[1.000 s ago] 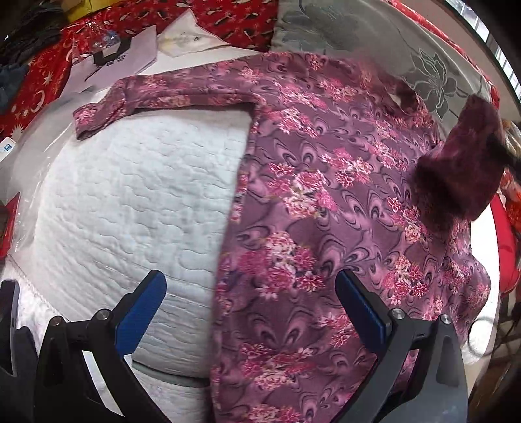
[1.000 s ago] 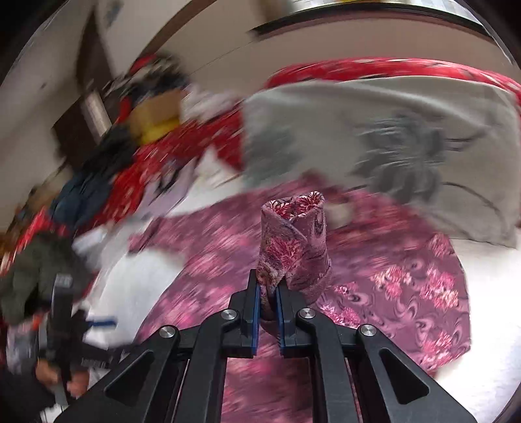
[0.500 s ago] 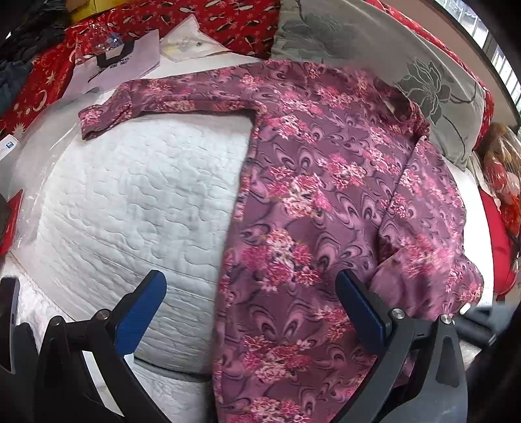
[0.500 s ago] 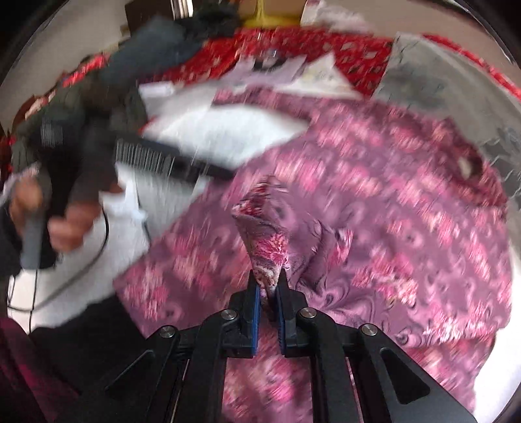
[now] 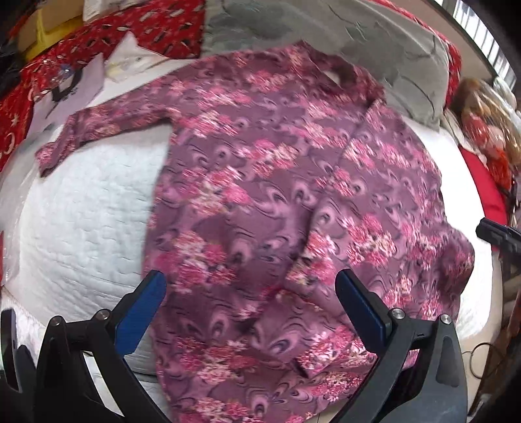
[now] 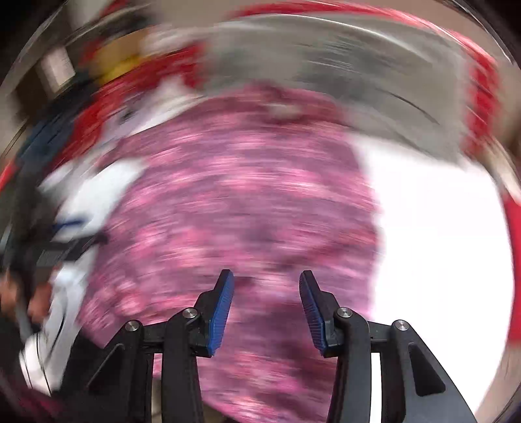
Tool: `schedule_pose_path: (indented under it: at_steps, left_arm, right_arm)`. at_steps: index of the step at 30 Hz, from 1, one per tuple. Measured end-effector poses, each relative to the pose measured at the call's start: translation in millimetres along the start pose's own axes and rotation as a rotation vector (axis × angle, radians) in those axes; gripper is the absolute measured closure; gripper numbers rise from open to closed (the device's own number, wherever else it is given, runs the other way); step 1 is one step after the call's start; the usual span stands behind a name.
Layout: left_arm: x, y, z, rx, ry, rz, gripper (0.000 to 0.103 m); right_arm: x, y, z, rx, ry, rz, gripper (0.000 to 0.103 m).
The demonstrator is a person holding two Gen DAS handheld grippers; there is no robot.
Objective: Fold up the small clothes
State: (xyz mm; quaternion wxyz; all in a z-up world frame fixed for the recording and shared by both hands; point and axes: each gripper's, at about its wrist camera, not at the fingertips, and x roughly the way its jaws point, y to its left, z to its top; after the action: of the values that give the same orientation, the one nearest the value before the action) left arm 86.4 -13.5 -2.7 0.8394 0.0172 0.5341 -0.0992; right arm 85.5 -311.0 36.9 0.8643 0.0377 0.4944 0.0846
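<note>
1. The purple long-sleeved garment with pink floral print (image 5: pixel 267 201) lies spread flat on the white quilted bed cover (image 5: pixel 88 221), its collar next to the grey flower-patterned pillow (image 5: pixel 384 48).
2. One sleeve extends flat across the bed cover, away from the garment body. The other sleeve lies folded over the garment body.
3. The left gripper (image 5: pixel 250 309) stands wide open above the garment's lower part. Nothing is between its blue pads.
4. The right gripper (image 6: pixel 266 309) is opening, jaws partly apart. No cloth is between its pads; the garment, blurred in this view, lies beneath.
5. Red patterned fabric (image 5: pixel 136 29) lies beyond the garment, beside the pillow.
</note>
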Motion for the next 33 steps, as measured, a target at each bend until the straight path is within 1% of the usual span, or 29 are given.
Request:
schedule_pose_path:
  at_steps: [1,2,4,5,7,9,11,13,15,16,18,19,21,22,23,24,25,26,27,28,29,30,31,32,33]
  left_arm:
    - [3.5,-3.2,-1.3,0.003,0.013,-0.005,0.0]
    - [6.3,-5.9,-2.2,0.005,0.025,-0.008,0.0]
    - [9.8,-10.8,-4.0,0.011,0.039,-0.009,0.0]
    - [10.5,-12.6,-4.4,0.015,0.043,-0.006,0.0]
    - [11.3,-16.1,-5.9,0.027,0.047,0.005,0.0]
    - [11.3,-18.6,-7.0,0.038,0.05,0.016,0.0]
    - [11.4,-20.0,-7.8,0.045,0.057,0.028,0.0]
    - [9.9,-20.8,-8.2,0.045,0.059,0.033,0.0]
    - [5.7,-21.6,-7.7,0.043,0.055,0.029,0.0]
    - [2.5,-21.7,-7.0,0.041,0.05,0.023,0.0]
    - [-1.6,-22.3,-5.0,0.036,0.037,0.008,0.0]
    - [-3.0,-22.3,-4.2,0.033,0.03,0.004,0.0]
    - [0.3,-23.7,-2.1,0.031,0.035,0.005,0.0]
    - [5.0,-24.5,-1.1,0.031,0.049,0.011,0.0]
    - [8.7,-25.5,-0.7,0.031,0.061,0.016,0.0]
    - [12.1,-26.3,-1.0,0.033,0.075,0.016,0.0]
    - [13.9,-26.4,-1.4,0.037,0.083,0.008,0.0]
    - [13.5,-26.2,-1.6,0.042,0.08,0.002,0.0]
    - [12.8,-25.8,-0.9,0.045,0.072,0.002,0.0]
    - [12.7,-24.9,0.9,0.044,0.064,0.005,0.0]
    - [13.6,-23.7,3.0,0.039,0.062,0.005,0.0]
    - [15.5,-22.0,6.3,0.026,0.065,0.001,0.0]
    - [18.6,-19.9,9.9,0.008,0.071,-0.01,0.0]
    - [22.2,-18.1,13.1,-0.01,0.082,-0.021,0.0]
    - [24.6,-17.3,15.0,-0.022,0.09,-0.029,0.0]
  right_arm:
    - [1.7,-21.1,-1.7,0.067,0.026,-0.016,0.056]
    - [5.8,-45.3,-9.4,0.145,0.064,-0.012,0.056]
    - [15.0,-67.4,-28.1,0.218,0.127,0.025,0.056]
    - [18.5,-72.6,-38.3,0.231,0.147,0.042,0.056]
    - [27.9,-74.0,-65.8,0.226,0.192,0.123,0.056]
    - [31.1,-68.6,-87.0,0.186,0.221,0.174,0.054]
    - [33.6,-62.5,-107.1,0.11,0.245,0.172,0.054]
    - [27.2,-53.5,-122.0,0.017,0.204,0.168,0.056]
    - [20.9,-49.2,-127.7,-0.018,0.223,0.189,0.098]
    - [15.5,-49.5,-128.6,-0.009,0.226,0.218,0.099]
    - [-15.1,-50.2,-119.8,0.037,0.134,0.313,0.099]
    - [-36.4,-57.5,-115.6,0.09,0.06,0.369,0.099]
    - [-59.1,-77.4,-113.2,0.196,-0.024,0.419,0.099]
    - [-61.5,-88.1,-114.2,0.243,-0.029,0.413,0.099]
    - [-57.8,-94.0,-115.8,0.256,-0.007,0.375,0.099]
    - [-47.6,-98.6,-119.0,0.255,0.054,0.286,0.096]
    - [-33.4,-100.1,-122.4,0.249,0.139,0.194,0.095]
    - [-19.8,-104.7,-125.1,0.245,0.229,0.082,0.094]
    - [-14.5,-109.0,-122.4,0.256,0.256,0.044,0.094]
    - [-15.8,-113.2,-114.2,0.286,0.228,0.064,0.093]
    - [-22.1,-118.4,-102.3,0.322,0.169,0.098,0.093]
    - [-26.9,-121.2,-87.4,0.356,0.104,0.14,0.088]
    - [-28.7,-122.0,-65.9,0.391,0.028,0.207,0.084]
    - [-25.9,-122.2,-47.3,0.42,-0.033,0.249,0.07]
    - [-20.2,-123.0,-31.8,0.448,-0.073,0.267,0.053]
